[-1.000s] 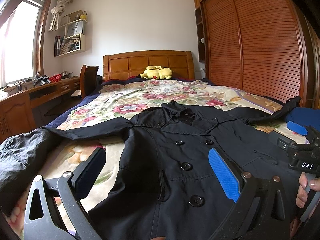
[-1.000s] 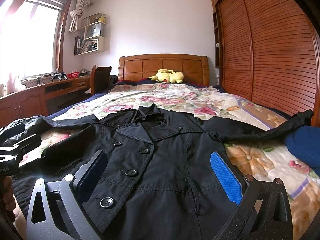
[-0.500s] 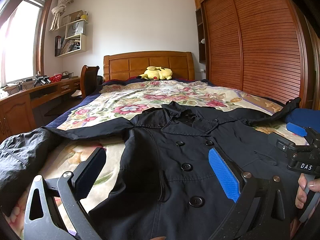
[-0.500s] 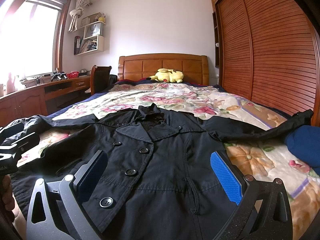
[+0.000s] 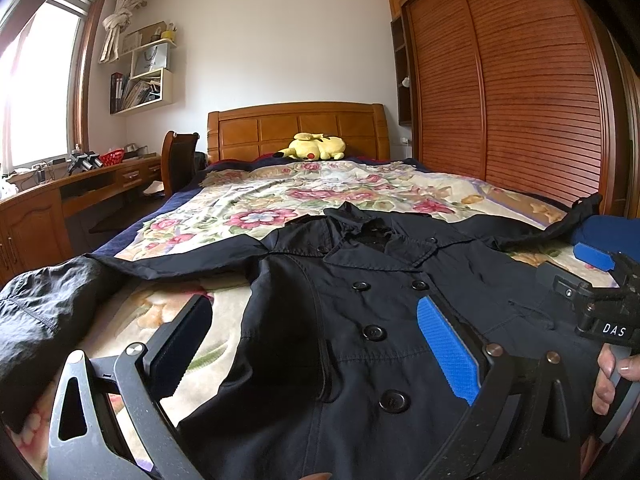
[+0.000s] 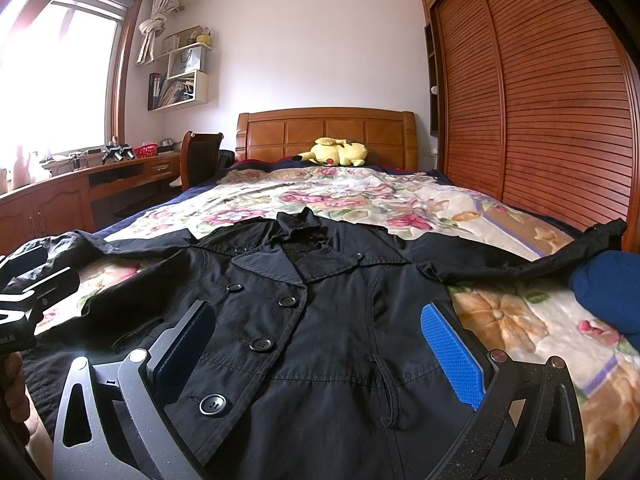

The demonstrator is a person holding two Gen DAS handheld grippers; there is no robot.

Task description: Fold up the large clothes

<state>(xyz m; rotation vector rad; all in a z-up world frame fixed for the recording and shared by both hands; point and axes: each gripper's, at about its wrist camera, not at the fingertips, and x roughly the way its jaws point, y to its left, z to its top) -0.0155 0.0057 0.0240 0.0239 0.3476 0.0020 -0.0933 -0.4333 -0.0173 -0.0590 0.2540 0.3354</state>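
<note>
Hardly anything is shifting since a second ago: both grippers are still hovering low over the spread coat.

With the black coat [image 5: 360, 320] lying front-up and buttoned across the lower half of both frames, the left gripper [image 5: 316, 344] and right gripper [image 6: 316, 344] are hanging above its lower front, jaws spread wide and pinching nothing. Judging by this, the fold is not yet starting; each should be reaching outward to a sleeve [image 5: 44, 312] or side seam, gripping one cloth layer cleanly, then drawing it inward flat across the floral bedspread [image 6: 360, 196].
</note>
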